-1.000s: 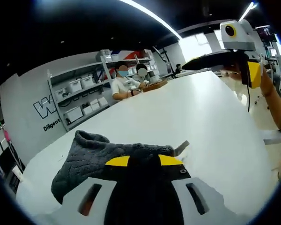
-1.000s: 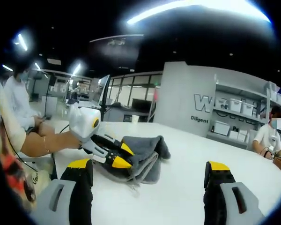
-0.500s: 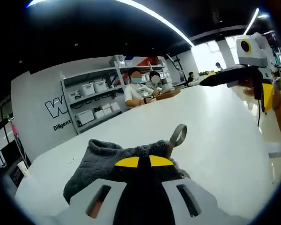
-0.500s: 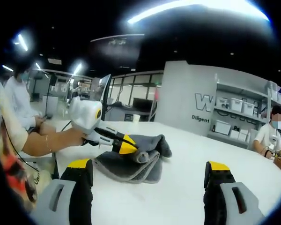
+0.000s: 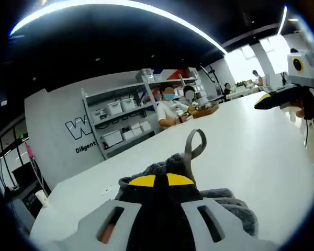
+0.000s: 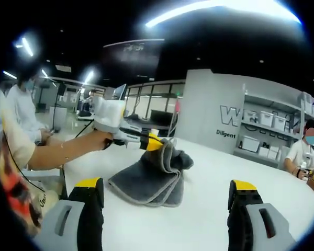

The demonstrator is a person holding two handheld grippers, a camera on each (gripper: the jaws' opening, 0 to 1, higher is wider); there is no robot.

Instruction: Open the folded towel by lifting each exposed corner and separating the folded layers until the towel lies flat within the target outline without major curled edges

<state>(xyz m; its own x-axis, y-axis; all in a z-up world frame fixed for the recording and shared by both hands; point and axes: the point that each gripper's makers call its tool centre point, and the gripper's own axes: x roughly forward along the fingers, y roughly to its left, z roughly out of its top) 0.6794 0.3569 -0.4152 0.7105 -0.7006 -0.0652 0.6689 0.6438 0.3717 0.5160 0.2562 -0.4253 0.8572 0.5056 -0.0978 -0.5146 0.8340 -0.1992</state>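
A folded dark grey towel (image 6: pixel 149 180) lies on the white table (image 6: pixel 209 209). My left gripper (image 6: pixel 156 142) is shut on the towel's upper layer and holds that corner raised above the rest of the pile. In the left gripper view the yellow-tipped jaws (image 5: pixel 160 180) stand closed, with the towel (image 5: pixel 220 201) bunched around them and its hanging loop (image 5: pixel 193 146) sticking up. My right gripper (image 6: pixel 165 191) hovers over the table in front of the towel, open with nothing between its jaws; it also appears far right as the right gripper (image 5: pixel 282 99).
White table (image 5: pixel 240 146) stretches wide around the towel. Shelves with white bins (image 5: pixel 120 123) line the grey back wall. Two seated people (image 5: pixel 175 104) work at the table's far end. A person's arm (image 6: pixel 57 154) holds the left gripper.
The left gripper has lifted the towel's top layer upward, from lying low on the pile to held raised. The right gripper has stayed open in place.
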